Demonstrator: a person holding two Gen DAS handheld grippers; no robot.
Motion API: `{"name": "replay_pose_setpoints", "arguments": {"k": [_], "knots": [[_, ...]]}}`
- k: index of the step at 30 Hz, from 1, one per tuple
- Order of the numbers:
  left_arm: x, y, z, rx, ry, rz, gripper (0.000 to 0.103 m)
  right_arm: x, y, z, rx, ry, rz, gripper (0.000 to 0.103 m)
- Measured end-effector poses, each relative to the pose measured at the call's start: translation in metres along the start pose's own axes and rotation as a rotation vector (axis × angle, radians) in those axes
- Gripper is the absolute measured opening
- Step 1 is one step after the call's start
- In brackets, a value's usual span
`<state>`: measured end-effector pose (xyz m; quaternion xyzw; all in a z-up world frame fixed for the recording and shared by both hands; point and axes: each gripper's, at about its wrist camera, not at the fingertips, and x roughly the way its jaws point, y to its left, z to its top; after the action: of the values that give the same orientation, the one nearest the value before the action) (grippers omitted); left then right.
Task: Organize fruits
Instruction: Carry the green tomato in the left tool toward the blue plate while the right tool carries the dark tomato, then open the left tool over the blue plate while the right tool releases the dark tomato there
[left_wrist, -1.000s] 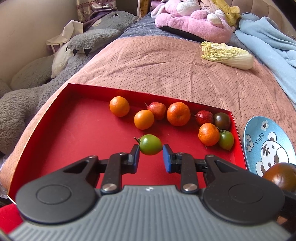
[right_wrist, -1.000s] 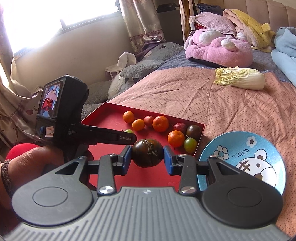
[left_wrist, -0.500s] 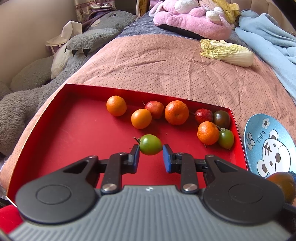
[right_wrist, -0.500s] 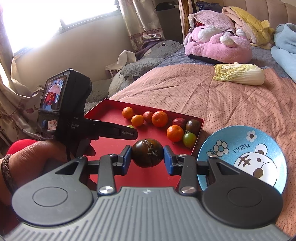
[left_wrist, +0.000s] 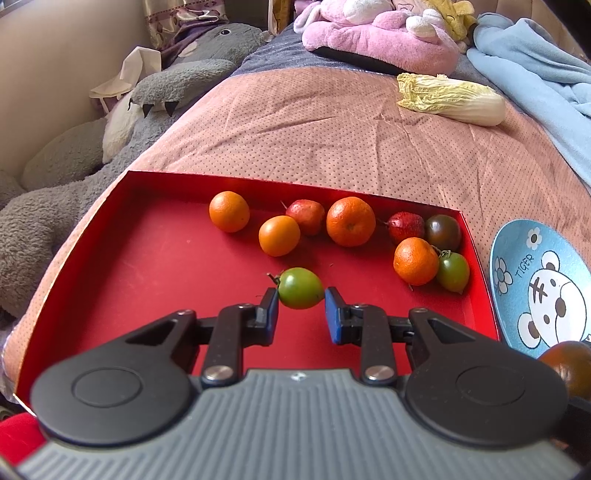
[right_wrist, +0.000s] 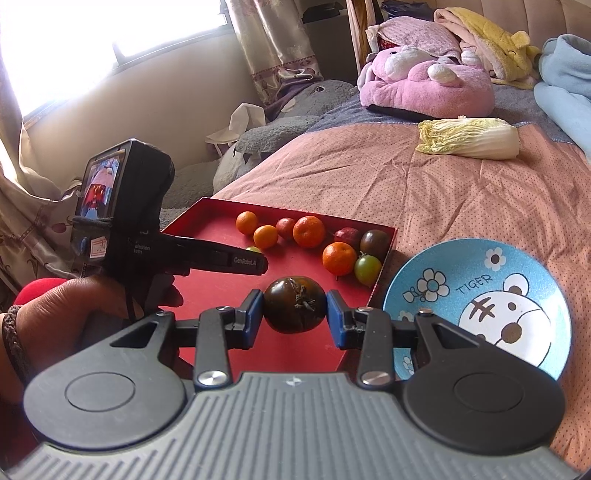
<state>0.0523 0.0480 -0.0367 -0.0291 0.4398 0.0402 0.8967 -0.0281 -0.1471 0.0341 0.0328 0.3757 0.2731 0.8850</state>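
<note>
My left gripper (left_wrist: 300, 300) is shut on a green tomato (left_wrist: 300, 288) and holds it above the red tray (left_wrist: 147, 258). My right gripper (right_wrist: 294, 308) is shut on a dark brown tomato (right_wrist: 294, 304) and holds it over the tray's near right corner (right_wrist: 354, 347), beside the blue tiger plate (right_wrist: 480, 295). In the tray lie several oranges (left_wrist: 350, 226), two red fruits (left_wrist: 309, 216), a dark tomato (left_wrist: 442, 232) and another green tomato (left_wrist: 452, 271). The dark tomato in my right gripper shows at the lower right of the left wrist view (left_wrist: 569, 363).
The tray and the plate (left_wrist: 517, 273) rest on a pink dotted bedspread (left_wrist: 332, 129). A napa cabbage (left_wrist: 450, 98) lies further back. Plush toys (left_wrist: 376, 37), a blue blanket (left_wrist: 535, 70) and a grey plush (left_wrist: 74, 177) border the bed.
The right gripper with the dark tomato has drifted slightly toward the plate. The left gripper still holds the green tomato over the tray, little moved.
</note>
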Motion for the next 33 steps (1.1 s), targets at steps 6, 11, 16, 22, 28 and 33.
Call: {"name": "replay_pose_setpoints", "arguments": {"k": [6,11,16,22,28,33], "knots": [[-0.003,-0.004,-0.001,0.022,-0.015,-0.022,0.031,-0.011,-0.028,-0.011,0.040,-0.002,-0.063,0.043],[-0.011,-0.021,-0.006,0.072,-0.045,-0.103,0.031,-0.018,-0.058,-0.024,0.065,-0.007,-0.169,0.043],[-0.024,-0.052,-0.014,0.167,-0.099,-0.212,0.031,-0.014,-0.082,-0.033,0.039,0.001,-0.265,0.043],[-0.034,-0.087,-0.015,0.232,-0.127,-0.369,0.031,-0.002,-0.114,-0.041,0.085,0.021,-0.310,0.043],[-0.019,-0.124,-0.022,0.280,-0.071,-0.430,0.031,0.009,-0.129,-0.047,0.099,0.046,-0.337,0.043],[-0.005,-0.135,-0.034,0.349,-0.037,-0.434,0.031,0.016,-0.135,-0.051,0.094,0.067,-0.351,0.043]]}}
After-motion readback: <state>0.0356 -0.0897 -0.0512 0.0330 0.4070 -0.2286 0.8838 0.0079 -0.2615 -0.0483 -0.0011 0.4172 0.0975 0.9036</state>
